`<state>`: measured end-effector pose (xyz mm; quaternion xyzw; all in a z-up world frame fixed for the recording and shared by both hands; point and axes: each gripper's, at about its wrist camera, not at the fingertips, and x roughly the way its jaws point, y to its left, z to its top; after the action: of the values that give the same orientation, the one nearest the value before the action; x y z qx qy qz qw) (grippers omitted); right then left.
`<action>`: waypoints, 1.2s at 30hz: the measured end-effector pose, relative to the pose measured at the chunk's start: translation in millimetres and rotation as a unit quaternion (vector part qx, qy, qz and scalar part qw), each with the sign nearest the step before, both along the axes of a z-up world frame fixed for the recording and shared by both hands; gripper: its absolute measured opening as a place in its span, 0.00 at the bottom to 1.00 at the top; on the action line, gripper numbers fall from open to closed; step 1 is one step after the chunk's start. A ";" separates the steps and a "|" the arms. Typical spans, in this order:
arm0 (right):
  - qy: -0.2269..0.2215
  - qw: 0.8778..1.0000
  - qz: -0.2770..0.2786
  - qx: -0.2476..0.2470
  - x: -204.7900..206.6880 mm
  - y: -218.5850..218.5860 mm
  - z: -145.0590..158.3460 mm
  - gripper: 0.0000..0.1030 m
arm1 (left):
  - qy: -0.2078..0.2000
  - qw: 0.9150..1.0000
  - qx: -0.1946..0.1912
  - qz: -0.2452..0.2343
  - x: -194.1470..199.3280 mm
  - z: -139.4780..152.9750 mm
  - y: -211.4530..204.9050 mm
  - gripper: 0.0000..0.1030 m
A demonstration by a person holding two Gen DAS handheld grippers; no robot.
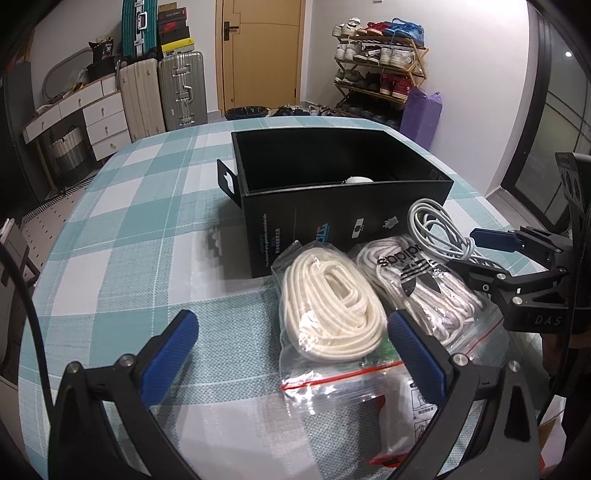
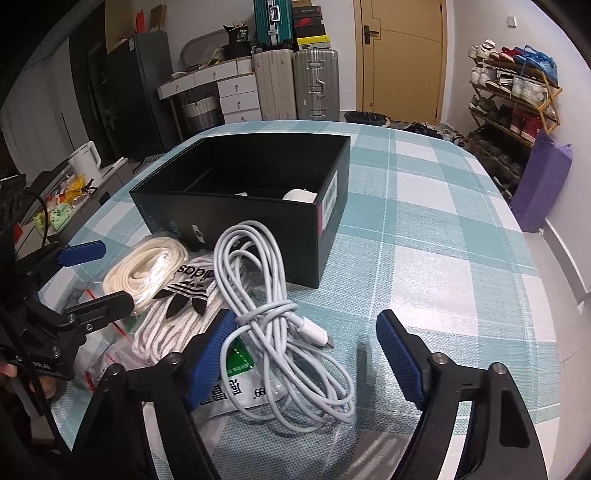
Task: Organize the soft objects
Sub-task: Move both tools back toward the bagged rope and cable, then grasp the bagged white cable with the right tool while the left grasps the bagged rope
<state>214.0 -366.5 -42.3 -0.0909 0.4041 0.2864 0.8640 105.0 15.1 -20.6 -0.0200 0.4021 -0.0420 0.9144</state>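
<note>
The big table with the teal and white checked cloth filled most of both views. Behind it stood a yellow wooden door, a wooden shoe rack full of shoes, a white chest of drawers and three hard suitcases: one beige, one silver and one teal, standing on top. A purple bag leaned by the shoe rack.

On the table sat one open black cardboard shoe box. Something small and white lay inside it, near the front wall; I could not tell what it was.

Just in front of the box lay two clear zip bags with red seals. One bag held a coil of thick cream rope. The other bag, with a black adidas logo, held white laces. The two bags touched side by side. One bundle of white cable lay partly on the laces bag and partly on a flat white packet with green print.

The left gripper hung just over the table with its blue-padded jaws wide open and nothing in them; its right pad was at the edge of the rope bag. The right gripper also had its jaws wide open, holding nothing. The cable bundle lay between its fingers, and its left pad seemed to touch the cable.
</note>
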 end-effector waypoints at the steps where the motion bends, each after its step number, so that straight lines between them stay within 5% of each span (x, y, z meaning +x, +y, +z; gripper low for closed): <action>1: 0.002 1.000 0.003 0.002 -0.3 0.6 -0.2 0.73 | 0.001 1.000 0.000 0.001 0.2 -0.5 0.3 1.00; 8: 0.013 1.000 0.020 0.014 -4.0 3.6 -1.8 0.55 | 0.011 1.000 -0.011 -0.003 2.9 -2.2 0.1 1.00; 15: 0.011 1.000 0.017 0.023 -10.1 -1.0 -1.2 0.49 | 0.017 1.000 -0.016 0.002 9.6 -2.2 -1.9 1.00; 36: -0.014 0.999 -0.005 0.038 -28.2 -20.1 10.8 0.48 | 0.026 1.000 0.002 0.008 18.8 -4.6 2.3 1.00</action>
<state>185.7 -386.7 -31.5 -0.0594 0.3815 0.2961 0.8737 123.9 17.4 -25.2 -0.0221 0.4257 -0.0334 0.9040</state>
